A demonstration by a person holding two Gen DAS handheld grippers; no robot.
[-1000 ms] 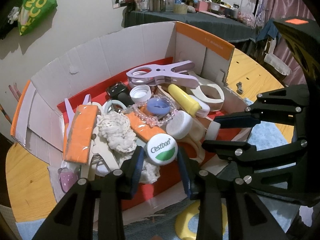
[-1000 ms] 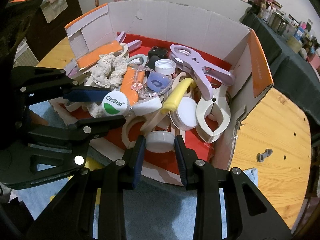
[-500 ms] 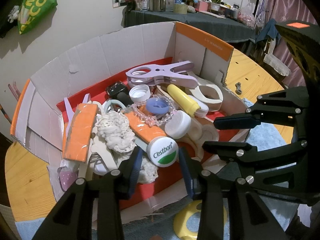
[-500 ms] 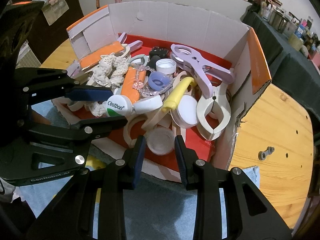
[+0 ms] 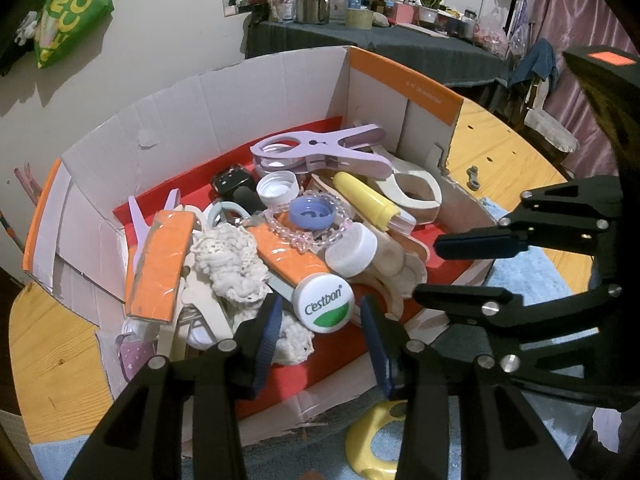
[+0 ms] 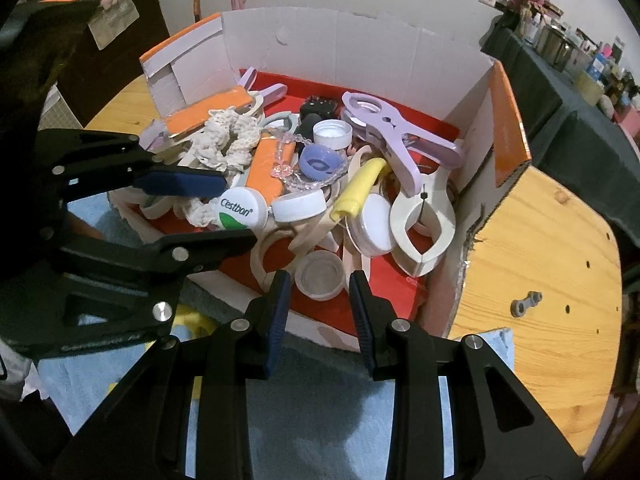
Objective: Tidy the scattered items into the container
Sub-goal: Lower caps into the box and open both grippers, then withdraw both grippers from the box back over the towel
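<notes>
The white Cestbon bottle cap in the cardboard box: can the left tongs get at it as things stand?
Probably yes. The white Cestbon bottle cap lies on top of the pile, just ahead of the open left tongs, with nothing over it. The right tongs hang beside, not across.

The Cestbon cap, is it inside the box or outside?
Inside: the Cestbon cap lies atop the pile within the cardboard box.

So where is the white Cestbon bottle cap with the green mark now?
The white Cestbon bottle cap lies in the cardboard box near its front edge, on the cream knitted yarn, just beyond the open left gripper.
</notes>
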